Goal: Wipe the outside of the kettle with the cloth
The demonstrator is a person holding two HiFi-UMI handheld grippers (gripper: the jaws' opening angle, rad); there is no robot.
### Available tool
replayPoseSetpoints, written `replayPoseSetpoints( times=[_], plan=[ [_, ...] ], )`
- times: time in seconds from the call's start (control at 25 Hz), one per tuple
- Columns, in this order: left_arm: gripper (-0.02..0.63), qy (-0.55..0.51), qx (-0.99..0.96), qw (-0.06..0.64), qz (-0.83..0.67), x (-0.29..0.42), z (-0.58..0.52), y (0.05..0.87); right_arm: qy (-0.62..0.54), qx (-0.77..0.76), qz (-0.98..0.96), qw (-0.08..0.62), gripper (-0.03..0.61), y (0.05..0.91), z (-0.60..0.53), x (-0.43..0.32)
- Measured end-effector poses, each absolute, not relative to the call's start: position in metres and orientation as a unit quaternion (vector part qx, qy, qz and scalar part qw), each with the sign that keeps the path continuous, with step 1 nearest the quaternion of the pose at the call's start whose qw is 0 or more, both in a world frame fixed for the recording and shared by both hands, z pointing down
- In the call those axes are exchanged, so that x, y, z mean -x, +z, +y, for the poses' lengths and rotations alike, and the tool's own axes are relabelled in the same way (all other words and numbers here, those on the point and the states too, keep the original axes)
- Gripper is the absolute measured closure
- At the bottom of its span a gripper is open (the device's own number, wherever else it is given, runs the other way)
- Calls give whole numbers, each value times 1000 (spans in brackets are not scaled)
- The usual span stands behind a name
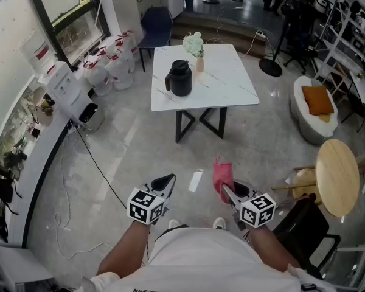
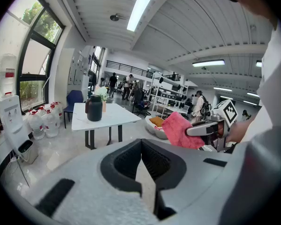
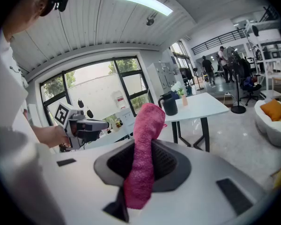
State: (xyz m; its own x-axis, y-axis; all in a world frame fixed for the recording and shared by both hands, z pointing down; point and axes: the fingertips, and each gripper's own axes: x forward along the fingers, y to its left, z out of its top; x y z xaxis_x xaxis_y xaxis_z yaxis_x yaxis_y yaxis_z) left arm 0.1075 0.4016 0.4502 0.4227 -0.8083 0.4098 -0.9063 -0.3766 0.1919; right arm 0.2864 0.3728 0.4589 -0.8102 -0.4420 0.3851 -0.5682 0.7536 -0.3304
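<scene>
The kettle (image 1: pixel 180 78) is standing on the worktop (image 1: pixel 234 84) well ahead, the right gripper (image 1: pixel 229 192) clamping the cloth (image 1: pixel 222 175) in its jaws, the left gripper (image 1: pixel 165 183) carrying its jaws together, empty.

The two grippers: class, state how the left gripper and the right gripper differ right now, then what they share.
The left gripper holds nothing; the right gripper clamps a pink cloth. The left gripper's jaws meet each other; the right gripper's jaws press on the cloth, which sticks out past them. Shared: both are shut, and both are held well short of the kettle on the table.
</scene>
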Motion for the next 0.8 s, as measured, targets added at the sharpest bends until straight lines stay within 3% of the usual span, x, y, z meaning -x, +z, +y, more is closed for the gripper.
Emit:
replayPoseSetpoints(
  times=[0.8],
  plan=[
    [611,121,-833,191,-505,-68,414,451,241,-270,-921,140,480,463,392,-233]
  ],
)
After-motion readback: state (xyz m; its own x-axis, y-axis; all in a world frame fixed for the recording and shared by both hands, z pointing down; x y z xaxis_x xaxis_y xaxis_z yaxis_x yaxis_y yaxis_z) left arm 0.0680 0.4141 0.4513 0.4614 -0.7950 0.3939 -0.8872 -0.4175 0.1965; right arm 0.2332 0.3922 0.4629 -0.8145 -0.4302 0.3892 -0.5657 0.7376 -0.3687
